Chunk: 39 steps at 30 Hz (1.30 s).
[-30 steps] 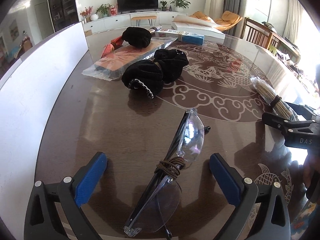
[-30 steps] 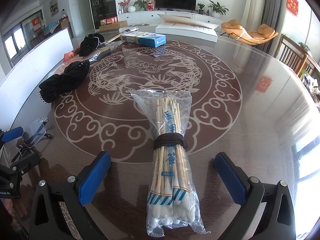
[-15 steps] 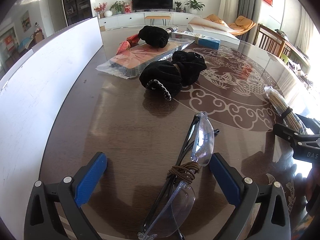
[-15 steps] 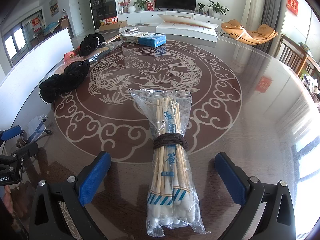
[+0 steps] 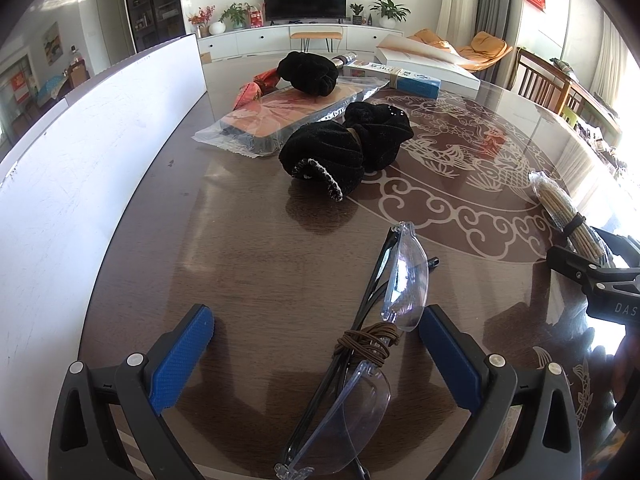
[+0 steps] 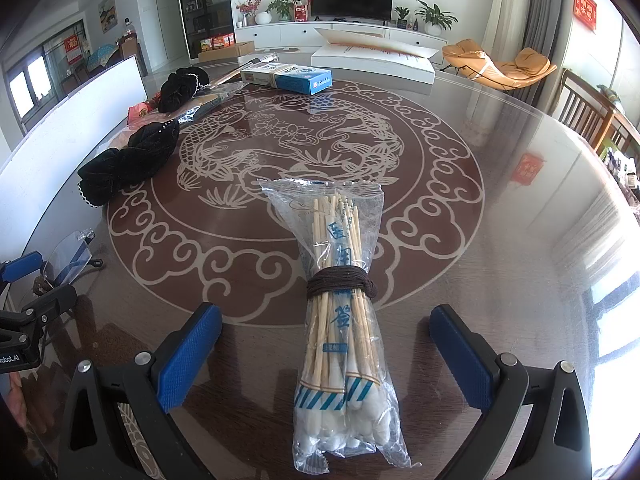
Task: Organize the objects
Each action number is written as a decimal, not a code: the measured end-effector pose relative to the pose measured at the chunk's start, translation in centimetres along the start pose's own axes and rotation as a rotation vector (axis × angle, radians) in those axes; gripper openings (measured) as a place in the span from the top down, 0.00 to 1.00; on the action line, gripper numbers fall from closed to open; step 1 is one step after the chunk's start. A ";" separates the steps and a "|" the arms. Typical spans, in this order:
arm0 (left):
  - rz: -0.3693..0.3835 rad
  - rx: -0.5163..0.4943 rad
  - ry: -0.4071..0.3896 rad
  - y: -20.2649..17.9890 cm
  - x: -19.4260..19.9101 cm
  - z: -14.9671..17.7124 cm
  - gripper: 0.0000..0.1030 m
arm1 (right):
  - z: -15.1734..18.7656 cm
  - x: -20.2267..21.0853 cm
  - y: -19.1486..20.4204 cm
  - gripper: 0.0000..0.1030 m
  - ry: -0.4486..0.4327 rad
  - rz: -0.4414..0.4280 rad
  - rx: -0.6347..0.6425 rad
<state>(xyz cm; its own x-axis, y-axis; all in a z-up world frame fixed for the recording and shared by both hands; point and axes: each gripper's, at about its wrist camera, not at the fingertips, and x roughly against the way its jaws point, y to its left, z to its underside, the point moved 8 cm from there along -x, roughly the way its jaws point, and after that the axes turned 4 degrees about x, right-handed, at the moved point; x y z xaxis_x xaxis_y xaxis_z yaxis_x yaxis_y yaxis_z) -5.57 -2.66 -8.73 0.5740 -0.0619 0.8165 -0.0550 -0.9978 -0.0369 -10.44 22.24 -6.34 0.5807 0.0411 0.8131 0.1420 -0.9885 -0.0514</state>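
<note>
Clear safety glasses, bound at the middle with a brown cord, lie on the dark round table between the fingers of my left gripper, which is open. A plastic bag of long cotton swabs, tied with a dark band, lies between the fingers of my right gripper, also open. Each gripper shows at the edge of the other's view: the right gripper beside the swab bag, the left gripper over the glasses.
Black velvet scrunchies lie mid-table, with another black scrunchie on a bagged orange item. A blue box and a flat white box sit at the far side. A white board lines the left edge.
My left gripper has swung left and forward, so the glasses now lie nearer its right finger. The right gripper and the swab bag have stayed still.
</note>
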 end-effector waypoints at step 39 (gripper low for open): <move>0.110 -0.167 0.088 -0.4 0.3 0.5 0.00 | 0.1 0.0 0.0 0.00 0.000 0.000 0.000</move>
<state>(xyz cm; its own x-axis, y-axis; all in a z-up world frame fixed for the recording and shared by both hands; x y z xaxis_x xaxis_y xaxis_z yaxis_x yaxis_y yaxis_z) -4.97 -2.29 -8.75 0.4837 -0.1609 0.8603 -0.2524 -0.9668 -0.0389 -10.39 22.23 -6.36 0.5808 0.0410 0.8130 0.1420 -0.9885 -0.0516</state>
